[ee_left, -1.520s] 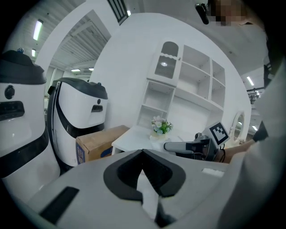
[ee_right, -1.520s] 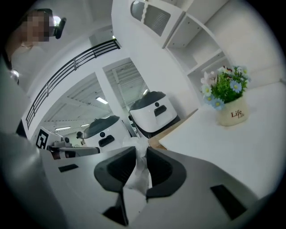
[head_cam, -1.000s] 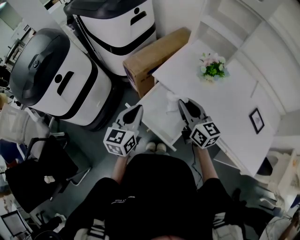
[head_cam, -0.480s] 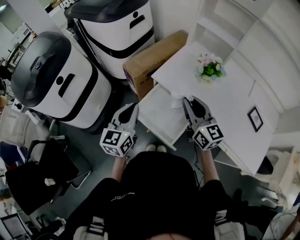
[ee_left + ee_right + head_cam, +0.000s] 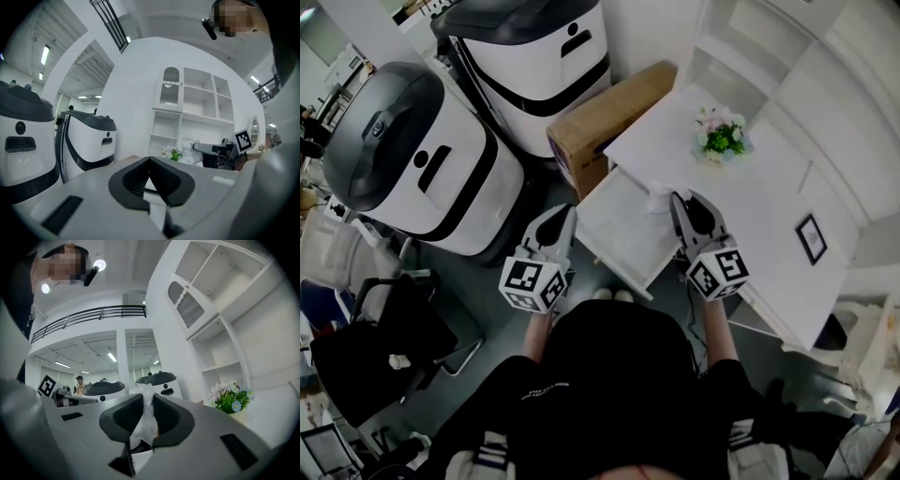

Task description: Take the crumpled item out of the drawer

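Crumpled white tissue [image 5: 659,197] pinched over the open drawer [image 5: 623,236]
The right gripper's [image 5: 680,202] dark ribbed fingers were closing on the thin, wrinkled tissue, above the flat white drawer at the smooth table [image 5: 755,192] edge; the left gripper's [image 5: 563,217] fingers met at their tips, empty

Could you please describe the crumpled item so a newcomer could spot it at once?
Find the white desk with its drawer pulled open. Where the drawer meets the desk, the right hand-held gripper is closing its jaws on the crumpled item. It is a plain white wrinkled wad, unlike the coloured flowers farther back.
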Demonstrator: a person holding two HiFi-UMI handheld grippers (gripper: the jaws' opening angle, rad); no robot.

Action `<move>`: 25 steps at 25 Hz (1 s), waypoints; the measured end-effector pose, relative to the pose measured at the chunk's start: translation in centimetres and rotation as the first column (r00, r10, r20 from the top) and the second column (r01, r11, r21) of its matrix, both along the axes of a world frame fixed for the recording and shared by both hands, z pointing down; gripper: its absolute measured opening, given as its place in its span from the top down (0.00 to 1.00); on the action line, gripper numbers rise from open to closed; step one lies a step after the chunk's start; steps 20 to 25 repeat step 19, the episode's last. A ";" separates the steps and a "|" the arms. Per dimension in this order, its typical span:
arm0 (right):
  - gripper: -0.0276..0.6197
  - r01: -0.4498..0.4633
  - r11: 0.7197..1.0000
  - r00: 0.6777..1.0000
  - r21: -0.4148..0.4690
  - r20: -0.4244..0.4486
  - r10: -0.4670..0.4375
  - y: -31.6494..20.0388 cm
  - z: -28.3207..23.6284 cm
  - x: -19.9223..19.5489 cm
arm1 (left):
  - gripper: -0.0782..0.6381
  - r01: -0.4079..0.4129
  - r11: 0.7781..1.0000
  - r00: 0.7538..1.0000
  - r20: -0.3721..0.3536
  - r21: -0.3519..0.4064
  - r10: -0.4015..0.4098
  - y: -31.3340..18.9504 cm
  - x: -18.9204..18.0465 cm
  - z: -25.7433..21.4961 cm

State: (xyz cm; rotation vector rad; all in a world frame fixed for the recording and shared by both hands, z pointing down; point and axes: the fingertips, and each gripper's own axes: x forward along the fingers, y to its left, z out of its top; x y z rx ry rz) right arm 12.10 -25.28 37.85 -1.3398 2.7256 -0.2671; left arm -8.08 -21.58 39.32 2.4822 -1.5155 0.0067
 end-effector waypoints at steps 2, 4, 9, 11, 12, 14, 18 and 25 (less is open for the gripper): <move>0.87 -0.001 1.000 1.000 0.001 0.000 0.001 0.0 0.0 0.0 | 0.90 0.005 1.000 1.000 0.002 0.001 -0.005 0.0 -0.1 0.0; 0.87 -0.002 1.000 1.000 0.003 -0.003 0.002 0.1 -0.1 0.1 | 0.90 0.008 1.000 1.000 0.007 0.003 -0.008 0.0 -0.2 -0.1; 0.88 -0.009 1.000 1.000 0.009 -0.007 0.009 0.1 -0.2 0.6 | 0.89 0.020 1.000 0.999 0.026 0.014 -0.020 -0.1 -0.3 -0.4; 0.88 -0.012 1.000 1.000 0.011 -0.009 0.012 0.1 -0.3 0.7 | 0.89 0.023 1.000 0.999 0.033 0.016 -0.023 -0.2 -0.4 -0.5; 0.88 -0.013 1.000 1.000 0.011 -0.009 0.013 0.1 -0.3 0.8 | 0.89 0.024 1.000 0.999 0.036 0.016 -0.025 -0.2 -0.4 -0.5; 0.88 -0.016 1.000 1.000 0.012 -0.009 0.016 0.1 -0.2 1.0 | 0.90 0.026 1.000 0.999 0.039 0.017 -0.027 -0.2 -0.3 -0.5; 0.88 -0.022 1.000 1.000 0.011 -0.012 0.022 0.1 -0.1 1.4 | 0.89 0.026 1.000 0.999 0.039 0.016 -0.026 -0.2 -0.1 -0.4; 0.88 -0.023 1.000 1.000 0.011 -0.012 0.023 0.1 -0.1 1.5 | 0.89 0.026 1.000 0.999 0.039 0.015 -0.026 -0.2 0.0 -0.4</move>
